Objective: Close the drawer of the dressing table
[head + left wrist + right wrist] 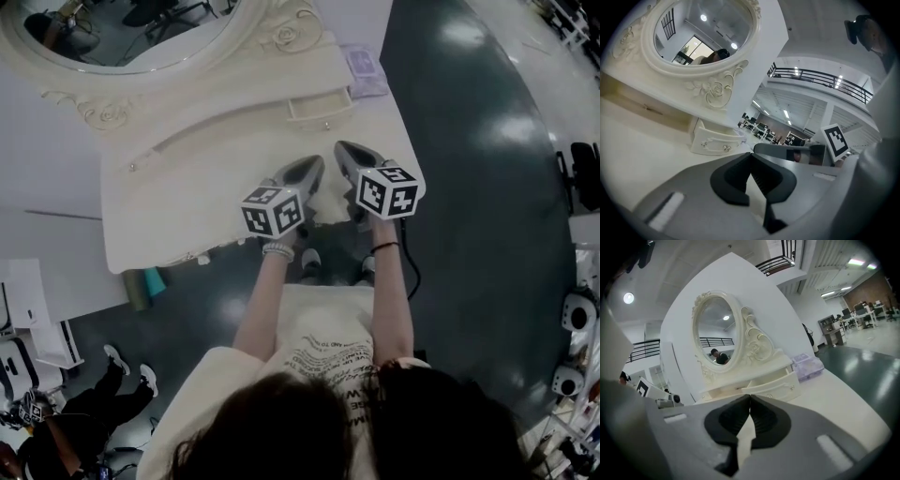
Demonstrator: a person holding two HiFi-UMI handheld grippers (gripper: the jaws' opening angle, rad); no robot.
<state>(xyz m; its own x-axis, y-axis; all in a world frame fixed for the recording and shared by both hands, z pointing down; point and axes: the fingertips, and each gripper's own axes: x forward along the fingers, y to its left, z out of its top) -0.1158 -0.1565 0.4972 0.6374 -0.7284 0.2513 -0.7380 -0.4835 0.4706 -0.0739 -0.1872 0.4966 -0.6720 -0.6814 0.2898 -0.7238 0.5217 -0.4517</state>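
Cream table point(187, 216) with an oval mirror point(122, 28) along its back edge, and the little drawer point(319, 105) near the back right corner is sticking out. The left gripper point(312, 169) and right gripper point(345, 150) hang side by side over the front edge, both pinched shut on nothing.

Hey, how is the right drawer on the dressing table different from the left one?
The right drawer is pulled out, its front standing proud of the shelf; the left drawer sits flush and shut. A purple box lies just beside the right drawer, well away from the left drawer. Both drawers are cream with small knobs and sit in the same row under the oval mirror.
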